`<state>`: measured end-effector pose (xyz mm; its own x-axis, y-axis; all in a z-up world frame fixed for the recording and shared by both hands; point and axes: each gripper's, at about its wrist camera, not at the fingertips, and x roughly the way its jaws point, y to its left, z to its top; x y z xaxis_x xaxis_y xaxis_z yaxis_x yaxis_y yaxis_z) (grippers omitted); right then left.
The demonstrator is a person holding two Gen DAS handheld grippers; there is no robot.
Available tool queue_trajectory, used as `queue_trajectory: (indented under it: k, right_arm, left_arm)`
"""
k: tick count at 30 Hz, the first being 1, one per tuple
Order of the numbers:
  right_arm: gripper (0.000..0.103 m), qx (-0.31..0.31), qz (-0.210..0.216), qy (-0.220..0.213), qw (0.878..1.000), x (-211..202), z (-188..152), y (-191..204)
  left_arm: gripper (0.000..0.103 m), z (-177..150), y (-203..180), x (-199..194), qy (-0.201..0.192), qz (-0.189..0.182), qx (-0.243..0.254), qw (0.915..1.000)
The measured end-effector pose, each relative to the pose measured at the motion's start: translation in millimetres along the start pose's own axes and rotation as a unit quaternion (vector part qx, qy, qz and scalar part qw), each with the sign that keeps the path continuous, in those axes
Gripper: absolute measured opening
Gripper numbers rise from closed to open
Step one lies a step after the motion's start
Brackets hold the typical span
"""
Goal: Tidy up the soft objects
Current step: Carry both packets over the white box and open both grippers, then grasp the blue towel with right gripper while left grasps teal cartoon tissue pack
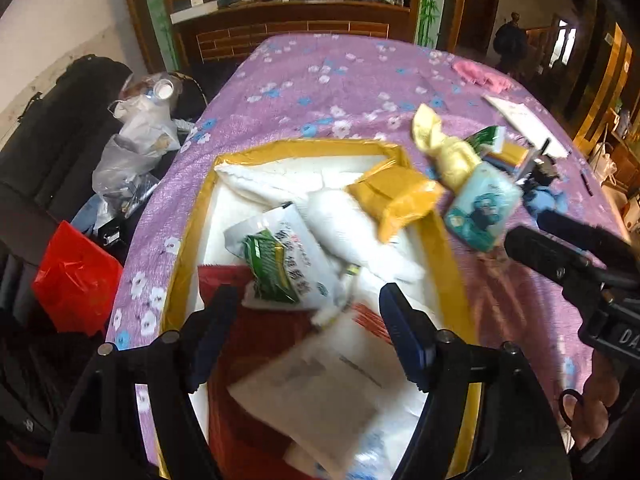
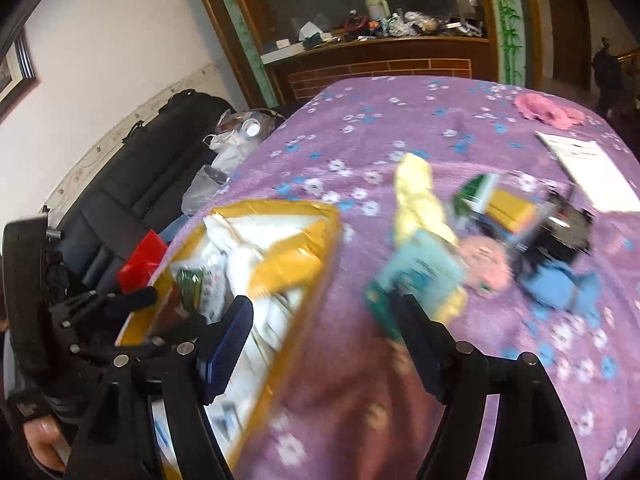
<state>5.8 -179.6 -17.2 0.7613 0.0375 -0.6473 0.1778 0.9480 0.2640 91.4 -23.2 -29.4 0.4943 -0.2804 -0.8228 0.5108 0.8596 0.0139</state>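
Hovering wide open and empty, left tool over the yellow-rimmed box; right tool, open too, nears the teal tissue pack on the desk — grab comes next.

Blurred, covered and cut-off parts in the two wrist views

In the left wrist view the white packet at the near end of the yellow-rimmed box is smeared, so its print cannot be read, and the bottom edge cuts off the box's near end. The red cloth lies partly under the packets. In the right wrist view the teal pack, the pink item and the dark pile beside it are too blurred to identify. The small clutter on the far shelf is too small to tell. Only part of a hand shows at the lower left edge.
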Motion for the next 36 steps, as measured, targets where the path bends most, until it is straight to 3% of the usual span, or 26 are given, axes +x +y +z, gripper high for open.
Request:
queue_trajectory:
  k: [6, 10, 20, 36]
  right_arm:
    - [0.077, 0.034, -0.004, -0.001, 0.999, -39.7, -28.2, -47.7]
    - [0.077, 0.061, -0.037, 0.002, 0.997, -57.3, -41.1, -80.0]
    - [0.077, 0.095, -0.061, -0.006, 0.994, -81.5, -39.0, -126.0]
    - [0.077, 0.112, -0.068, 0.015, 0.991, -22.8, 6.9, -181.6]
  left_arm:
    - [0.073, -3.9, -34.9, -27.6, -0.019, -0.082, 0.01, 0.9964]
    - [0.073, 2.3, -63.6, -28.1, -0.017, -0.124, 0.027, 0.9918]
    - [0.073, 8.9, -100.9, -10.8, -0.003, -0.138, 0.051, 0.9891]
    - [0.073, 36.1, -124.9, 17.4, 0.015, -0.139, 0.077, 0.9872]
